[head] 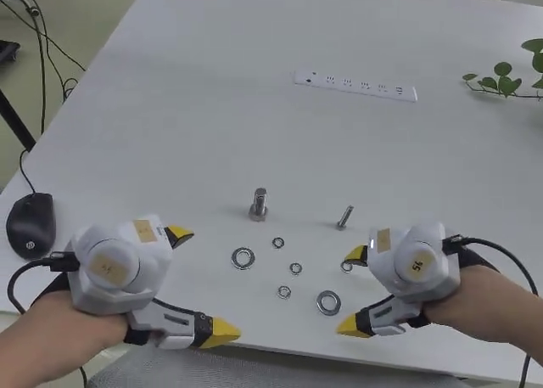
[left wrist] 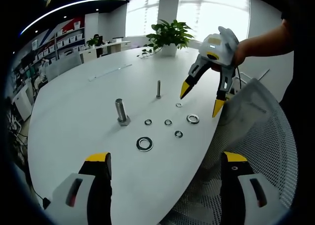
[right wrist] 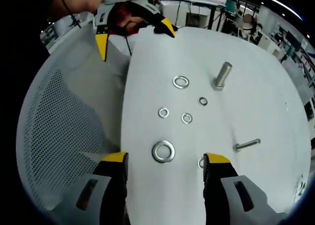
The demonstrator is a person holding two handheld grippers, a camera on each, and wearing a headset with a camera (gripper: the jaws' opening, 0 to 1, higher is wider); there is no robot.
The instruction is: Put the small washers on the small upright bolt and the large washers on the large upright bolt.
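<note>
On the white table (head: 212, 108), a large bolt (head: 259, 203) and a thin small bolt (head: 344, 216) stand upright. Two large washers (head: 243, 258) (head: 328, 302) and several small washers (head: 295, 268) lie flat in front of them. My left gripper (head: 202, 281) is open at the near left edge, its jaws pointing right towards the washers. My right gripper (head: 353, 289) is open at the near right, with one large washer (right wrist: 163, 151) lying just ahead between its jaws and a small washer (right wrist: 201, 163) by one tip. Nothing is held.
A white power strip (head: 356, 86) lies farther back on the table. Plant leaves (head: 509, 78) reach in at the right edge. A black mouse (head: 30, 224) sits at the near left. A grey mesh chair (right wrist: 64, 136) stands against the table's near edge.
</note>
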